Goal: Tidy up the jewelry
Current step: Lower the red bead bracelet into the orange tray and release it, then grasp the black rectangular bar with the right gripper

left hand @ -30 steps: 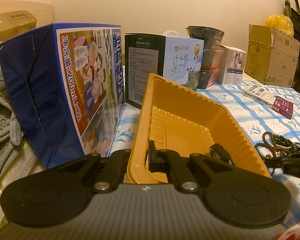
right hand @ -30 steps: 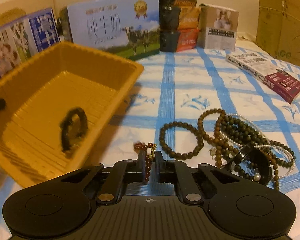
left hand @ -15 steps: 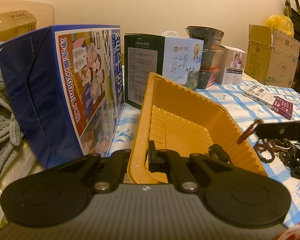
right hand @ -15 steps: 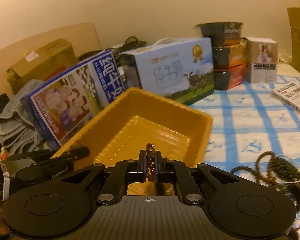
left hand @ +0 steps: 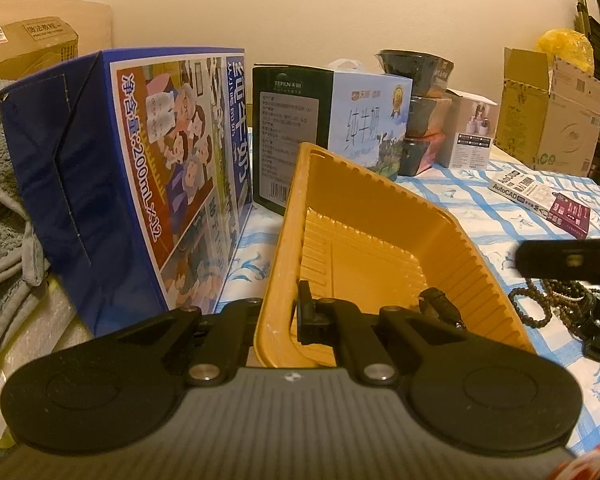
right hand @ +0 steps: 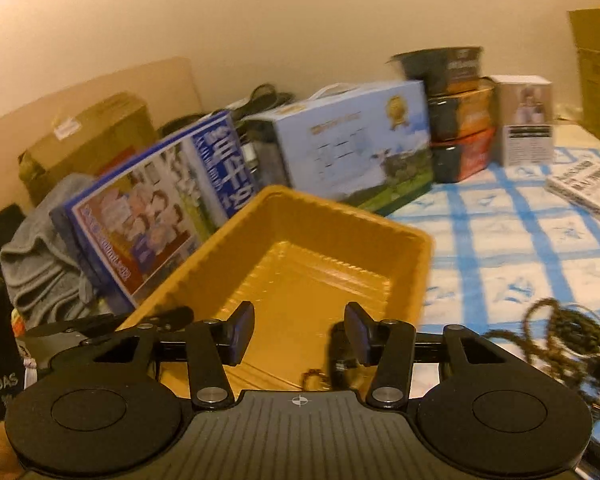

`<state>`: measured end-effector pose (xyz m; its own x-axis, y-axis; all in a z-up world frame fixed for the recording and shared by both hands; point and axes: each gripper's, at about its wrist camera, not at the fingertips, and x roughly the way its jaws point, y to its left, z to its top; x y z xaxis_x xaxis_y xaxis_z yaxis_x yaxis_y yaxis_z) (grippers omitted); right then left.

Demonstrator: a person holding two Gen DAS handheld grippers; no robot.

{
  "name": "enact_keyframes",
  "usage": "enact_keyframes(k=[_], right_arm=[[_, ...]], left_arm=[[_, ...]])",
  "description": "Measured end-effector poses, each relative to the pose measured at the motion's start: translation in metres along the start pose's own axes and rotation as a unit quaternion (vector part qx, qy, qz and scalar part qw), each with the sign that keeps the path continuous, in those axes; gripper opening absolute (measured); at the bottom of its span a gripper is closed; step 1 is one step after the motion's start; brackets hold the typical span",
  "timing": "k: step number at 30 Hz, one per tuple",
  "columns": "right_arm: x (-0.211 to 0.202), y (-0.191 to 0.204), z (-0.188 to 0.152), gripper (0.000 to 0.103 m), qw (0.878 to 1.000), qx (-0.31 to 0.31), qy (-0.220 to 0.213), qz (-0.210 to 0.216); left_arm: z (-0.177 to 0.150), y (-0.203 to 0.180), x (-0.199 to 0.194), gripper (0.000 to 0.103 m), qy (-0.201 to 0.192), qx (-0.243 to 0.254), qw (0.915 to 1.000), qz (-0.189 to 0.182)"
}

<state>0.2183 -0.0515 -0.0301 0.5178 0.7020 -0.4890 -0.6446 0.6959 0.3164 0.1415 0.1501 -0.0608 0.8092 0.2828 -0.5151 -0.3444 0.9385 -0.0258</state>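
Your right gripper (right hand: 299, 334) is opening over the yellow tray (right hand: 400, 236), nothing between its pads; a small bracelet (right hand: 312, 376) lies below. Your left gripper (left hand: 288, 312) stays clamped on the tray rim. Loosening it risks tipping. Remaining beads (left hand: 556, 304) sit at right.

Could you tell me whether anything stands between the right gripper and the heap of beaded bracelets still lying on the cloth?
Nothing visible does. The right gripper, jaws opening and empty, hangs over the yellow plastic tray; the dark beaded bracelets lie beside it on the blue checked cloth.
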Motion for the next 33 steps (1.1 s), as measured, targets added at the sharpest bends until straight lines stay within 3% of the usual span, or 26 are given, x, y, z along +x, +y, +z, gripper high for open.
enact_keyframes(k=[9,16,33], right_arm=[[-0.071,-0.053,-0.043,0.050,0.996,0.022,0.015,-0.088],[-0.096,-0.094,-0.063,0.050,0.986,0.026,0.038,-0.161],[-0.081,-0.131,-0.076,0.050,0.977,0.012,0.072,-0.199]], left_arm=[[-0.001,0.001,0.001,0.005,0.001,-0.003,1.0000,0.001],[-0.002,0.002,0.000,0.005,0.003,-0.005,1.0000,0.002],[0.000,-0.001,0.000,0.004,0.003,0.001,1.0000,0.004]])
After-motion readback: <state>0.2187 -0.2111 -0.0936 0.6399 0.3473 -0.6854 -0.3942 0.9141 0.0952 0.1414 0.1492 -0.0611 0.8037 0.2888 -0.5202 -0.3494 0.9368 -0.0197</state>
